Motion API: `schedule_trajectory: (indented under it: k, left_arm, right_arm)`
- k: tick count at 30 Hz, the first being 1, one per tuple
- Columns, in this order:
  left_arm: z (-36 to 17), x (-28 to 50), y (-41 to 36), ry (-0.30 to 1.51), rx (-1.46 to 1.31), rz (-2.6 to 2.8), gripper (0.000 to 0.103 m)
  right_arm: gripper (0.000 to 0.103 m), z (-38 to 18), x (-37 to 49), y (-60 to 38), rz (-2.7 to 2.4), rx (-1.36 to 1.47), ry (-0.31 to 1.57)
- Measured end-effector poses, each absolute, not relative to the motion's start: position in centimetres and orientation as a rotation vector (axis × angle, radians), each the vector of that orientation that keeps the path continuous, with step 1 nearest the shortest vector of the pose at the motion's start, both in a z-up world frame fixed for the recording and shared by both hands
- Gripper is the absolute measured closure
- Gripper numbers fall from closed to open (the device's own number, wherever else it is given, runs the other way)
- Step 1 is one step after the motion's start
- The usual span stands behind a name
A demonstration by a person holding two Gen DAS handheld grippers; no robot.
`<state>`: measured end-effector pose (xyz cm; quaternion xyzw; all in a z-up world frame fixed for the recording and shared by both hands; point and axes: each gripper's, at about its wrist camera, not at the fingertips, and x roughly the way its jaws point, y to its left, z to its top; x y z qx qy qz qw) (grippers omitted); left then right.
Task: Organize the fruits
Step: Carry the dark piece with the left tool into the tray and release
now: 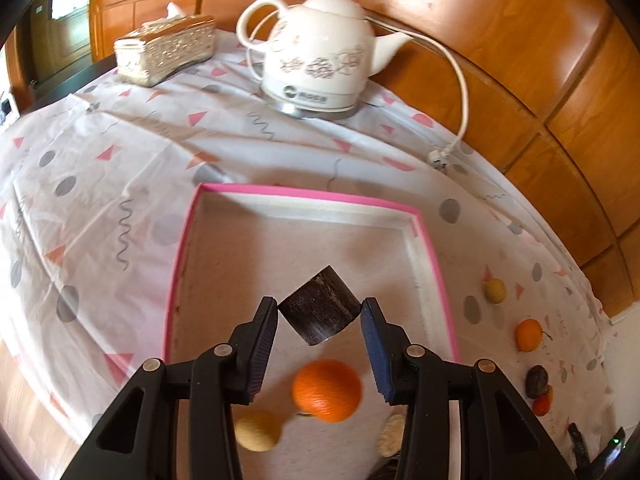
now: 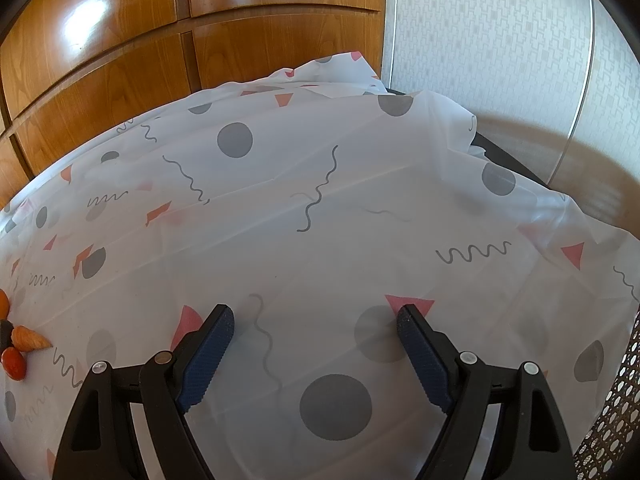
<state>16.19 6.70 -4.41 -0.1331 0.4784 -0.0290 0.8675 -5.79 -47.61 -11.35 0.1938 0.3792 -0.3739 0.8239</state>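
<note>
The left tongs are seen over a pink-rimmed tray, with a dark cylindrical piece lying between the two fingertips; its corners appear to touch both pads, though a firm clamp cannot be confirmed. Inside the tray, nearer the camera than the dark piece, an orange is seen blurred, a pale yellow fruit lies to its left, and a pale rounded item is partly hidden behind the right finger.

Outside the tray, beyond its right rim, a small yellowish fruit, a second orange, a dark purple fruit and a small red fruit are laid in a row on the patterned tablecloth that covers the desk. Beyond the tray's far rim, a white ceramic kettle is set on its base, where a round logo and a short line of writing are printed, too small to be read. Its white cord ends in a plug lying on the cloth right of the far rim. A silvery embossed tissue box stands left of the kettle.

The right tongs are held wide apart above bare cloth, with nothing between them. At the left edge of that view a red fruit and an orange cone-shaped item are seen.
</note>
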Motion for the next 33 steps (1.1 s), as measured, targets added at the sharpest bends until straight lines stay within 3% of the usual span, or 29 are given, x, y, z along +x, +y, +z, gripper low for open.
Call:
schedule_trajectory:
  k: [17,20,27,31,33]
  left_arm:
    - [-5.3,14.2,8.0,1.017,-0.293,-0.029,0.058]
    - [-4.5,13.4,8.2,0.994,-0.301,-0.022,0.048]
    - [-2.7,10.7,8.4,0.962,-0.307,-0.019,0.043]
    - [-1.7,8.6,8.2,0.92,-0.276,-0.021,0.028]
    - [-1.4,7.6,8.0,0.901,-0.266,-0.022,0.027]
  right_arm:
    - [0.018,-11.4,-5.8,-47.7,-0.796,0.408,0.806]
    - [0.018,-11.4,-5.8,-47.6,-0.797,0.407,0.806]
    - [0.018,-11.3,-5.7,-47.6,-0.798,0.406,0.806]
    - [0.018,-11.4,-5.7,-47.6,-0.798,0.405,0.807]
    - [0.018,-11.4,-5.7,-47.5,-0.798,0.405,0.806]
